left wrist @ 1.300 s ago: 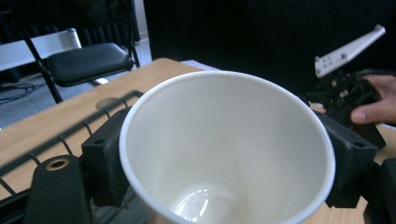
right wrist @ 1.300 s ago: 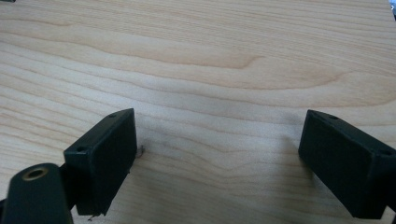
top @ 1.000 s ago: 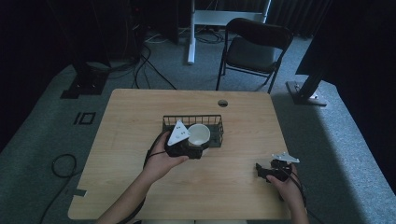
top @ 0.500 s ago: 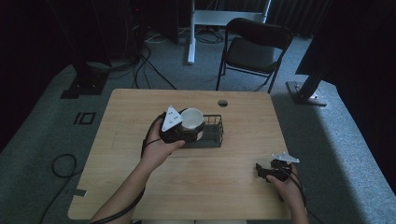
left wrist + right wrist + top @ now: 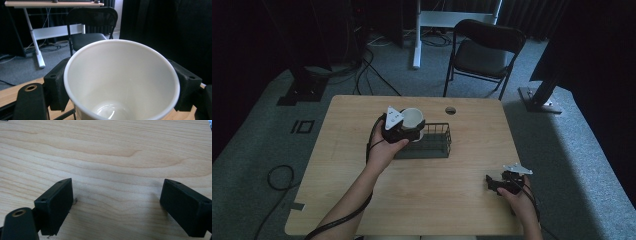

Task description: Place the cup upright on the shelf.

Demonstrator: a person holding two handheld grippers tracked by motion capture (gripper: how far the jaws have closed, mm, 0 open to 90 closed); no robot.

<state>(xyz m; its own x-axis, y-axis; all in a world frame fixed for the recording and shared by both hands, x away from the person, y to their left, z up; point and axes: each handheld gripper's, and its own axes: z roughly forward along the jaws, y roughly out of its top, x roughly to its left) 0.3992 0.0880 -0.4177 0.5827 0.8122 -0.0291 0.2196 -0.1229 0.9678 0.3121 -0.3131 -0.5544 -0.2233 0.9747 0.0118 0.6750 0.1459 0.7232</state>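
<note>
A white paper cup [image 5: 413, 118] is held between the jaws of my left gripper [image 5: 404, 126], lifted over the left end of a black wire basket [image 5: 432, 145] in the middle of the table. In the left gripper view the cup [image 5: 121, 82] stands upright and empty, mouth towards the camera, with a black pad pressed to each side of it. My right gripper [image 5: 498, 184] rests low on the table near the front right corner. Its jaws stand wide apart in the right gripper view [image 5: 117, 207], with bare wood between them.
The wooden table [image 5: 362, 200] has a round cable hole [image 5: 450, 110] near its far edge. A black folding chair [image 5: 482, 50] and a white desk frame [image 5: 417, 35] stand beyond the table. Cables lie on the grey carpet at the left.
My left gripper has carried the cup up and to the left, from inside the basket to above its left end. The right gripper has stayed in place.
</note>
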